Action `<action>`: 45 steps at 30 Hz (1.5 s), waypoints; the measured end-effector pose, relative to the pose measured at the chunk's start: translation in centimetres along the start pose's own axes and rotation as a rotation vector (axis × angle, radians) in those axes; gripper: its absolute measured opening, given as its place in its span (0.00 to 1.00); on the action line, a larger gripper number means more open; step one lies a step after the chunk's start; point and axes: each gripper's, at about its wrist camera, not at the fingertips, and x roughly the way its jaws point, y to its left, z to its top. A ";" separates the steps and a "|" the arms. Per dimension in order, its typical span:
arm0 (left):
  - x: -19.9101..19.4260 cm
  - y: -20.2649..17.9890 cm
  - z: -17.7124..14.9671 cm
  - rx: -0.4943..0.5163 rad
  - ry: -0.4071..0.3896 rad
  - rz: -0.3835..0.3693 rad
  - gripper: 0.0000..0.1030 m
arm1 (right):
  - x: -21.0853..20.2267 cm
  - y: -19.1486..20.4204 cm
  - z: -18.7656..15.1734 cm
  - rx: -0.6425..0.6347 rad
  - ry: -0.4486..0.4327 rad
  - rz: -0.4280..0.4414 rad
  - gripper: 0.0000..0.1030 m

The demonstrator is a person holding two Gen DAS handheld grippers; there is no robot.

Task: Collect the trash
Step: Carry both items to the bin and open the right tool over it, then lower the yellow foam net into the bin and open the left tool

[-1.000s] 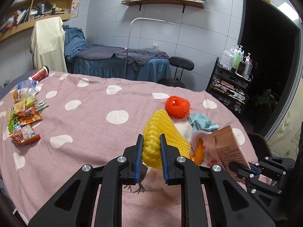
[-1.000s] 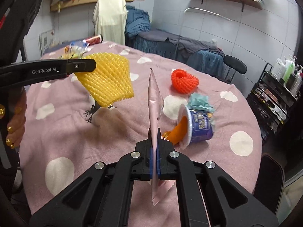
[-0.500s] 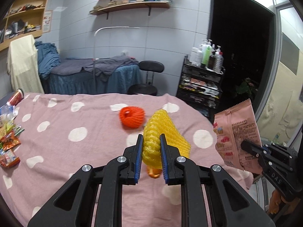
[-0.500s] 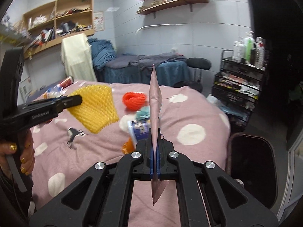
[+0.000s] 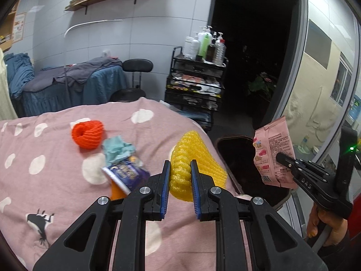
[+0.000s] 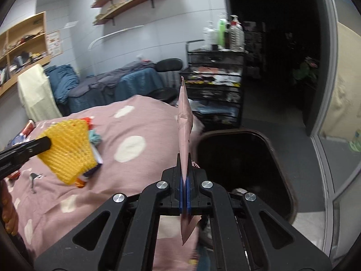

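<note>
Both grippers swung R since 0.5 s ago; black bin (image 6: 246,158) now in view beside table edge (image 5: 198,128). L gripper (image 5: 179,176) clamped on yellow foam net (image 5: 198,155), held above table edge nr bin. R gripper (image 6: 185,189) jaws fully closed on pink snack bag (image 6: 185,131), upright, just beside bin opening.

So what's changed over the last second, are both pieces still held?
Both hand-held grippers swung right, from over the table toward the black bin. The left one keeps its yellow foam net, the right one its pink wrapper. The orange net and tipped cup stayed on the table.
</note>
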 end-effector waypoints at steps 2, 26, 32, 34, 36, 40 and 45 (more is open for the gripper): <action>0.8 -0.9 0.2 0.013 0.012 -0.016 0.17 | 1.0 -1.7 -0.4 0.037 0.016 -0.031 0.03; 9.9 -11.2 -0.3 0.157 0.224 -0.166 0.17 | 3.0 -11.5 -3.8 0.309 0.030 -0.290 0.65; 12.0 -14.6 -0.6 0.210 0.271 -0.188 0.17 | 1.1 -13.7 -3.5 0.365 -0.020 -0.368 0.72; 12.6 -15.4 -0.7 0.224 0.281 -0.189 0.17 | 0.7 -14.2 -3.5 0.378 -0.027 -0.380 0.72; 13.3 -16.3 -0.8 0.241 0.294 -0.189 0.17 | 0.5 -14.7 -3.4 0.391 -0.032 -0.386 0.72; 14.8 -17.5 -1.2 0.258 0.328 -0.187 0.17 | 0.0 -15.0 -3.4 0.388 -0.044 -0.417 0.73; 16.4 -18.6 -1.7 0.284 0.357 -0.178 0.18 | -0.3 -15.6 -3.4 0.419 -0.049 -0.443 0.75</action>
